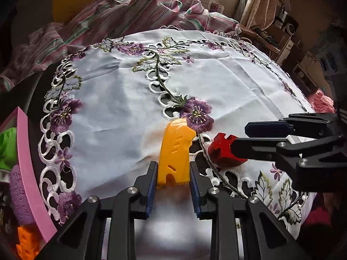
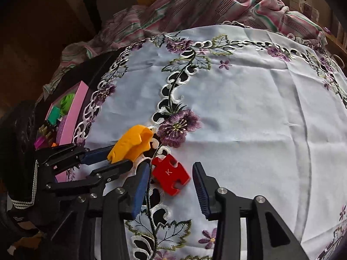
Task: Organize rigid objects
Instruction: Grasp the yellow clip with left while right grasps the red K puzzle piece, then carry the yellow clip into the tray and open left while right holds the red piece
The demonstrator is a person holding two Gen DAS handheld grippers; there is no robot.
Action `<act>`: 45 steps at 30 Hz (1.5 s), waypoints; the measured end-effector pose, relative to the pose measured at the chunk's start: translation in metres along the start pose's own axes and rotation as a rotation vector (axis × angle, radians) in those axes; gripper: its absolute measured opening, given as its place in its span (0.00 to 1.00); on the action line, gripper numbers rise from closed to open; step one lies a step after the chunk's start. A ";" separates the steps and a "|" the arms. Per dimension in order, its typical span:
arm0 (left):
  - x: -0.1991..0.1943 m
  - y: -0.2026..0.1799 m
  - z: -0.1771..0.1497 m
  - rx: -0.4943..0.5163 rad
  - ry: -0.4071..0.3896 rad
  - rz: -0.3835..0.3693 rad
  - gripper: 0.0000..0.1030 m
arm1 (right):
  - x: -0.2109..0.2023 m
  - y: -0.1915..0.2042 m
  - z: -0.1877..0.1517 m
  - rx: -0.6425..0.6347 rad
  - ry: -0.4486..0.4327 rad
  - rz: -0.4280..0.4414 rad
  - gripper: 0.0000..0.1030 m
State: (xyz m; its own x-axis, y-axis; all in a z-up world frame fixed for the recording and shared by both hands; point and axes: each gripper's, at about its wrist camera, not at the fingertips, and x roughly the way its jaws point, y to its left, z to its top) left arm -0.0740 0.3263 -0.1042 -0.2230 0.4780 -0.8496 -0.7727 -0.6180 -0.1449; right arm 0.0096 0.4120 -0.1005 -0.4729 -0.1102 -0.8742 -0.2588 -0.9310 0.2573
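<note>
A yellow plastic piece [image 1: 175, 151] lies on the embroidered tablecloth [image 1: 121, 99]. My left gripper [image 1: 173, 174] has its blue-padded jaws against both sides of the piece's near end. It also shows in the right wrist view [image 2: 132, 144], held by the left gripper [image 2: 112, 158]. A red puzzle piece marked K [image 2: 170, 176] lies flat between the spread jaws of my right gripper [image 2: 171, 186], which is open around it. In the left wrist view the red piece [image 1: 221, 149] sits at the right gripper's fingertips [image 1: 241, 137].
A pink tray [image 1: 28, 169] with green, purple and orange items stands at the left table edge; it also shows in the right wrist view [image 2: 73, 117]. A striped cloth [image 1: 130, 15] is bunched behind the table. Shelves and clutter [image 1: 288, 34] stand far right.
</note>
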 end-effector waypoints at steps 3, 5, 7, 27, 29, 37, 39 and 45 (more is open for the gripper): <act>0.001 0.002 0.000 -0.012 0.004 -0.023 0.28 | 0.013 0.008 -0.001 -0.053 0.014 -0.064 0.43; 0.003 0.003 0.002 -0.025 0.018 -0.040 0.29 | 0.020 0.009 0.000 -0.061 0.025 -0.072 0.44; 0.004 0.003 0.004 -0.023 0.023 -0.037 0.28 | 0.026 0.008 -0.002 -0.062 0.037 -0.106 0.44; -0.053 0.001 -0.016 -0.035 -0.101 0.045 0.27 | 0.033 0.014 -0.006 -0.103 0.007 -0.188 0.40; -0.068 0.003 -0.022 -0.046 -0.123 0.074 0.28 | 0.033 0.014 -0.007 -0.107 0.004 -0.188 0.40; -0.124 0.027 -0.047 -0.142 -0.175 0.159 0.28 | 0.034 0.018 -0.009 -0.126 -0.010 -0.225 0.40; -0.136 0.034 -0.055 -0.163 -0.182 0.176 0.28 | 0.034 0.019 -0.010 -0.122 -0.014 -0.231 0.40; -0.165 0.060 -0.080 -0.227 -0.208 0.242 0.28 | 0.035 0.025 -0.011 -0.135 -0.028 -0.259 0.40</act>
State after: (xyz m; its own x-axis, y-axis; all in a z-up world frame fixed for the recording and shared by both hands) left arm -0.0363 0.1600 -0.0131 -0.5163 0.4033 -0.7555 -0.5371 -0.8396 -0.0812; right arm -0.0036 0.3809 -0.1290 -0.4292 0.1455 -0.8914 -0.2608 -0.9649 -0.0319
